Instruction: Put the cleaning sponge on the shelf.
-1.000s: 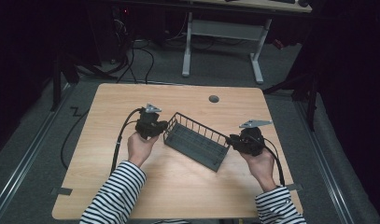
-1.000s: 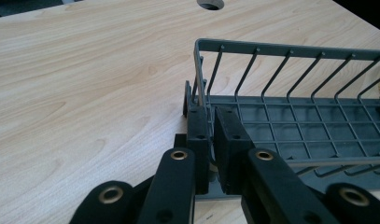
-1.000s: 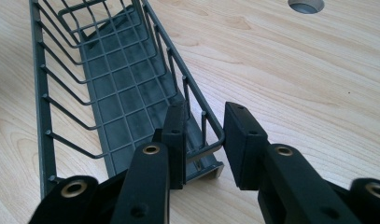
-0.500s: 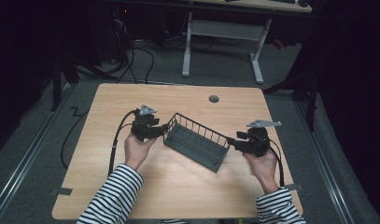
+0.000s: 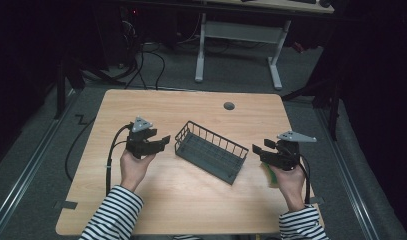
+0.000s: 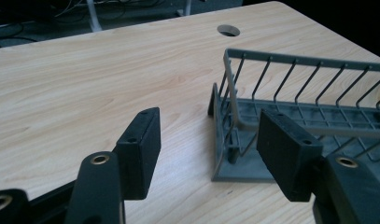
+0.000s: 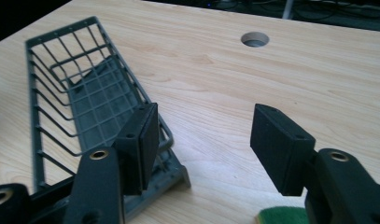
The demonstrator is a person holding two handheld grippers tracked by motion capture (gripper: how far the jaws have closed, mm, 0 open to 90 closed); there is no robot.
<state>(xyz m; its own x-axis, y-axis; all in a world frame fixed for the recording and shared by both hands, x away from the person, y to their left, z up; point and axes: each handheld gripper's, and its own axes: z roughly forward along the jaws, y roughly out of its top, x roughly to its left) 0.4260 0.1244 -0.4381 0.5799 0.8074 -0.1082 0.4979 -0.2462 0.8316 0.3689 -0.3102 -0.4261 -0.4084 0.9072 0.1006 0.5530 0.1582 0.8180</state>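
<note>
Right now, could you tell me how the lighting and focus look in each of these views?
High view: table evenly lit, surroundings nearly black. Left gripper view: basket sharp, the left claw in front slightly soft. Right gripper view: bright wood, no glare, right claw a little blurred.

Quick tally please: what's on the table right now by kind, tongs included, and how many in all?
Dark grey wire basket: 1
Green and yellow sponge, mostly hidden under the right hand: 1
Black hand-held tongs, both open: 2 (left tongs, right tongs)
Total: 4
</note>
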